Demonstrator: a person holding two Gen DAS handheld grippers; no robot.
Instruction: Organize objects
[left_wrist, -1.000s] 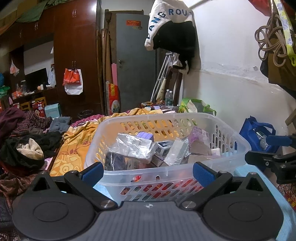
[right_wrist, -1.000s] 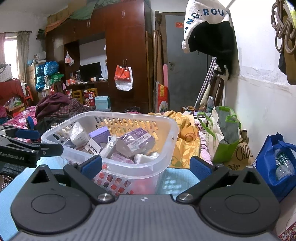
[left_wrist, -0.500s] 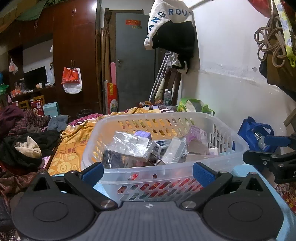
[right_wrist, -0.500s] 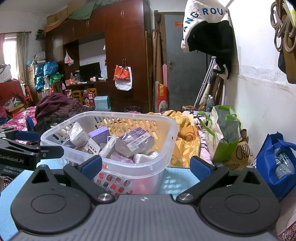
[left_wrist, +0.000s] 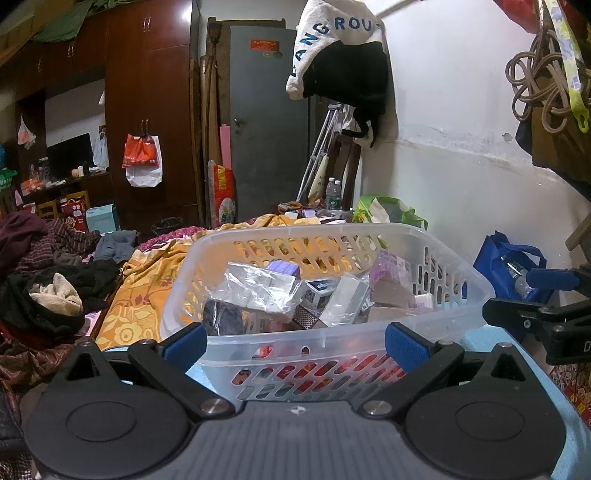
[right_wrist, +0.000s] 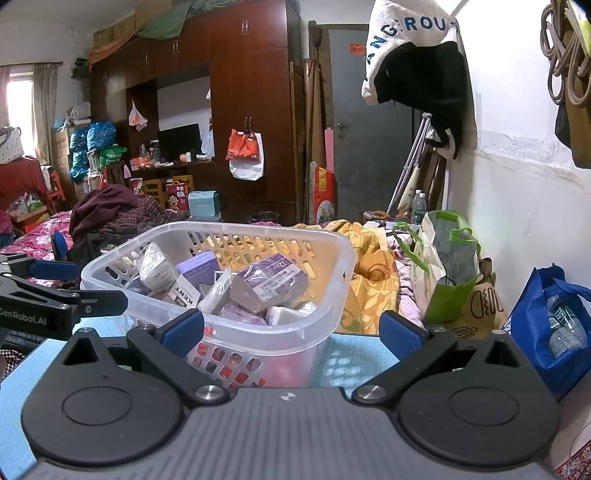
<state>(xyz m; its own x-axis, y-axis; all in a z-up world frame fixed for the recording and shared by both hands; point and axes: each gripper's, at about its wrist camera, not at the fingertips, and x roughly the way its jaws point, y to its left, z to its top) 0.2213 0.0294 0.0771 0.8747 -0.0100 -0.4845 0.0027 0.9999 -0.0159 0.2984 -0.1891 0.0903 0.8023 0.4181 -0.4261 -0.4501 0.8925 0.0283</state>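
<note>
Ahead — basket (left_wrist: 325, 332) before both spread tongs (left_wrist: 295, 345) (right_wrist: 291, 334).

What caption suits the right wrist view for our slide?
Open right gripper faces a white basket full of small packets on a blue mat.

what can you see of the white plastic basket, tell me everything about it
The white plastic basket is translucent and rectangular with rounded corners, a smooth rolled rim and rows of slotted holes in its walls. It stands upright on a light blue mat, beside the yellow floral blanket. It is heaped with small boxes and plastic-wrapped packets, among them a purple box and one printed KENT; red items show through the lower slots. Neither open gripper touches it.
</note>
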